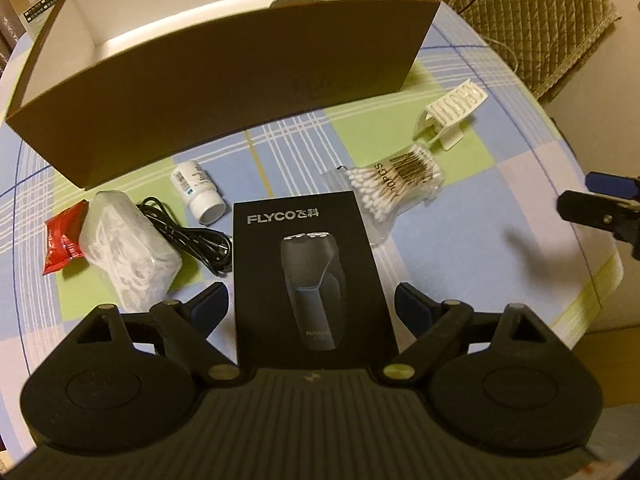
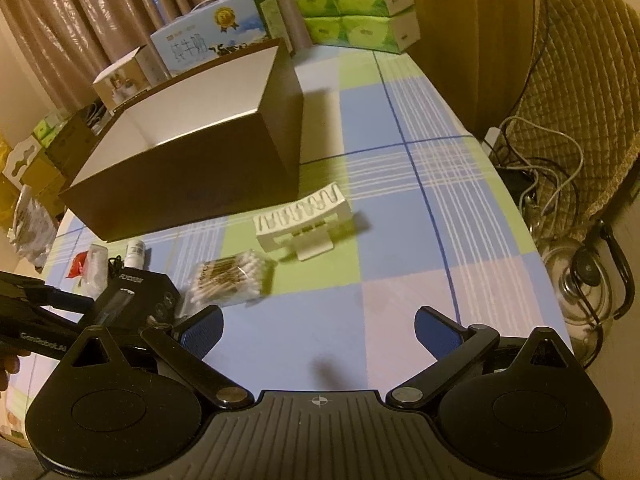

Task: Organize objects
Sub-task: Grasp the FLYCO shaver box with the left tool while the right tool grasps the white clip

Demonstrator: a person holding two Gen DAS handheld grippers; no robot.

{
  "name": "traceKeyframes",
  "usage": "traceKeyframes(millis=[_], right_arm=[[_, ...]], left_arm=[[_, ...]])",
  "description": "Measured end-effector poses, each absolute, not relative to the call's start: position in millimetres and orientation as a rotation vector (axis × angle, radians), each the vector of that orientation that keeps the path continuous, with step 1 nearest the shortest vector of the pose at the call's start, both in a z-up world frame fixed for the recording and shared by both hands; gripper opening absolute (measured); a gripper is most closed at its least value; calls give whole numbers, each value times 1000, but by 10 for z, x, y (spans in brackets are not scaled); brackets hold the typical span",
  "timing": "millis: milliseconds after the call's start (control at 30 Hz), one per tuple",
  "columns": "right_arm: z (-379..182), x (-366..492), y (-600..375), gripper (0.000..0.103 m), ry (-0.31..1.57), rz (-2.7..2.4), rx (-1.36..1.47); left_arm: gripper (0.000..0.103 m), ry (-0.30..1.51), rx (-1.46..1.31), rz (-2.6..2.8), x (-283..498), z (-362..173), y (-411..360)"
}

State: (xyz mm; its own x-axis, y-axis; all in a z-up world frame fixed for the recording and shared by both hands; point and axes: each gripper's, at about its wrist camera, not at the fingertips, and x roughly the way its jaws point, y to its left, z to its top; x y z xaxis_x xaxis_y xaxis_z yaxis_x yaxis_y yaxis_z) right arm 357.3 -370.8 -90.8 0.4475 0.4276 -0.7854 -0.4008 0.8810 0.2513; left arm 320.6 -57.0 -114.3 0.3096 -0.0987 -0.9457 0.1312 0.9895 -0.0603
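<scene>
Pick-up step: left gripper (image 1: 311, 304) wide astride shaver box (image 1: 306, 264), untouched; right gripper (image 2: 319, 330) wide, empty; next, lower, pinch, lift into brown box (image 1: 224, 100)

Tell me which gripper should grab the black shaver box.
Left. The left gripper is open with the shaver box between its fingers; the right gripper hangs over bare tablecloth.

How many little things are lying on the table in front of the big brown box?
7: red packet, floss-pick box, black cable, white bottle, razor box, cotton swabs, white holder. The brown box may hide more.
</scene>
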Motion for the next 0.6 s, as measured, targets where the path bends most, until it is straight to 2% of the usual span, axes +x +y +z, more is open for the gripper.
traceKeyframes(millis=[167, 233, 333, 600], right_arm=[[-942, 3594, -3737, 99, 992, 508, 32], [-953, 3609, -3745, 99, 996, 509, 32], [-974, 3623, -3741, 99, 1002, 511, 30], [-1035, 3710, -3677, 99, 997, 532, 16]], left_arm=[[87, 1266, 60, -132, 3258, -1229, -657], [81, 1266, 72, -120, 3262, -1251, -678], [79, 1263, 62, -101, 3266, -1263, -657], [76, 1183, 31, -85, 3183, -1128, -550]])
